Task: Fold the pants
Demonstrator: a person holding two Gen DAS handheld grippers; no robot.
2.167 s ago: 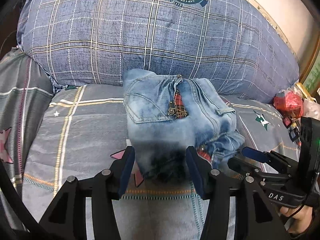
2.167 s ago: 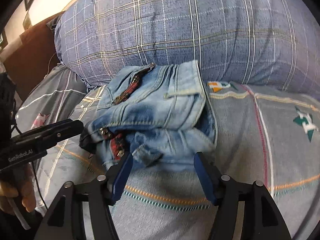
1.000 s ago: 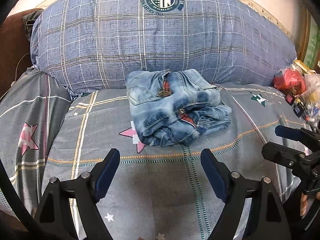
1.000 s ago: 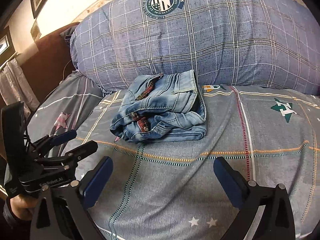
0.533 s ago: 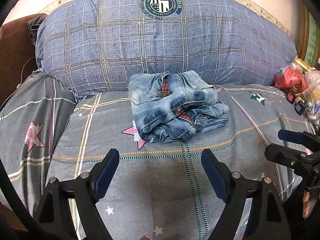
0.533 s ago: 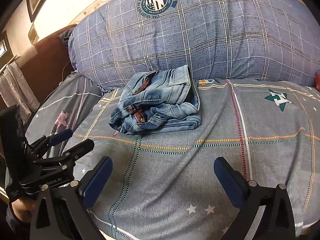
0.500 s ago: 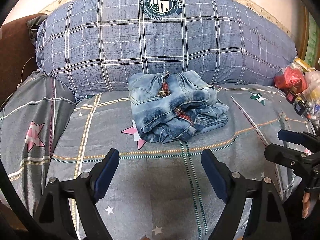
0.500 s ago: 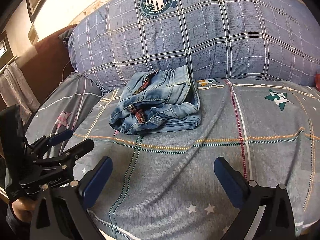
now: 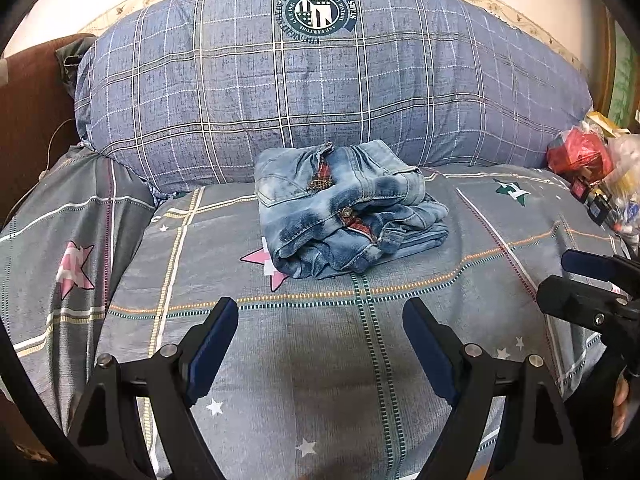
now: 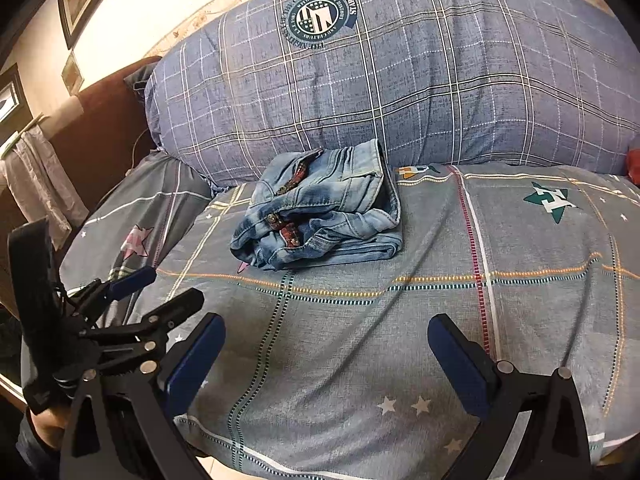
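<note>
A bed (image 9: 400,360) covered in a grey checked sheet with stars fills most of both views, and a big blue plaid pillow (image 9: 320,92) with a round crest lies across its far side against the wall. The pants (image 9: 344,208), pale washed jeans, sit folded into a compact bundle on the sheet just in front of that pillow, with the waistband and a bit of red plaid lining showing at the near edge; nothing touches them. In the right wrist view the same bundle (image 10: 320,212) rests toward the left of the bed's middle. The left gripper (image 9: 320,344) hovers over the near part of the bed, its blue-padded fingers (image 9: 212,340) spread wide with only sheet between them. The right gripper (image 10: 328,360) is likewise spread wide and empty, well short of the jeans. At the bed's right edge lies a small heap of red and clear plastic bags (image 9: 588,160).
</note>
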